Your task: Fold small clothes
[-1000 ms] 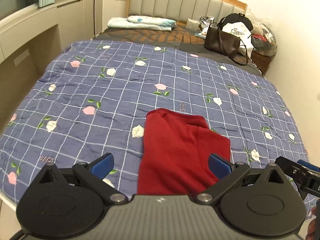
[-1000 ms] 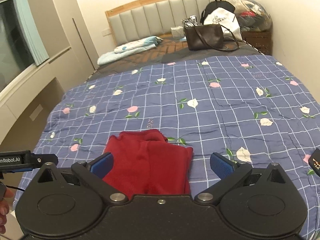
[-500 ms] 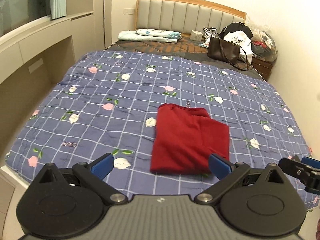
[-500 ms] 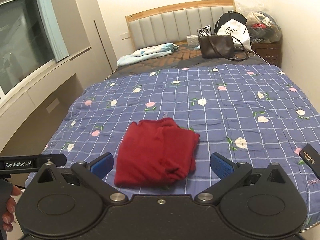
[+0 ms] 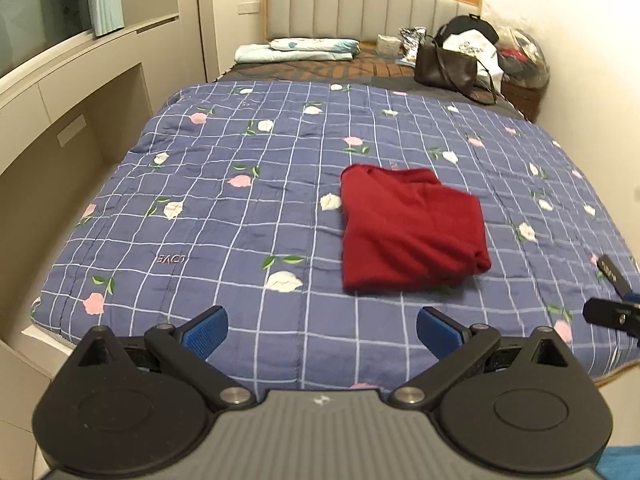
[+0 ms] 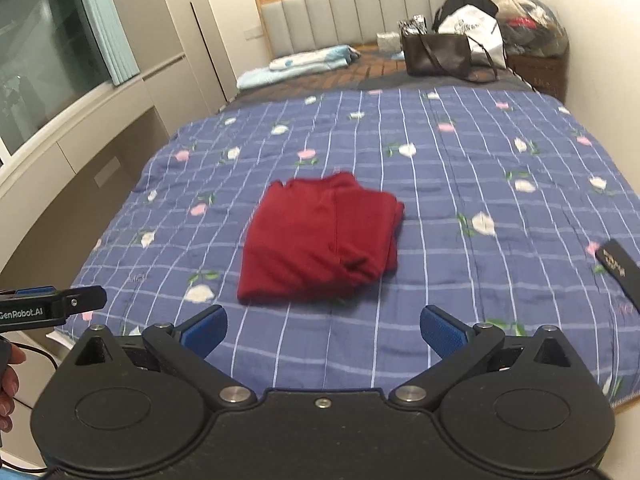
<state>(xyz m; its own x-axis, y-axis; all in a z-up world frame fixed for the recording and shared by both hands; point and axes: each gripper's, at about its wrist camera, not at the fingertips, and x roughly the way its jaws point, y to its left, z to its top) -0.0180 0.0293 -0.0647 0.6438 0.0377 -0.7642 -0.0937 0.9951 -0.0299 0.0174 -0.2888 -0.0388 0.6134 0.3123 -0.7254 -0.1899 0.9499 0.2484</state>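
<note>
The folded red garment [image 5: 412, 228] lies on the quilt [image 5: 240, 208] near the bed's foot, while the left tool [image 5: 322, 330] and right tool [image 6: 323, 330] hover apart from it, both wide open and empty.

- Left gripper [image 5: 322, 330]: jaws spread wide, empty, held above the near edge of the bed [image 5: 248, 240].
- Right gripper [image 6: 323, 330]: jaws likewise wide apart, empty, above that same edge.
- A hand [image 6: 8, 384] grips the left gripper's handle.
</note>
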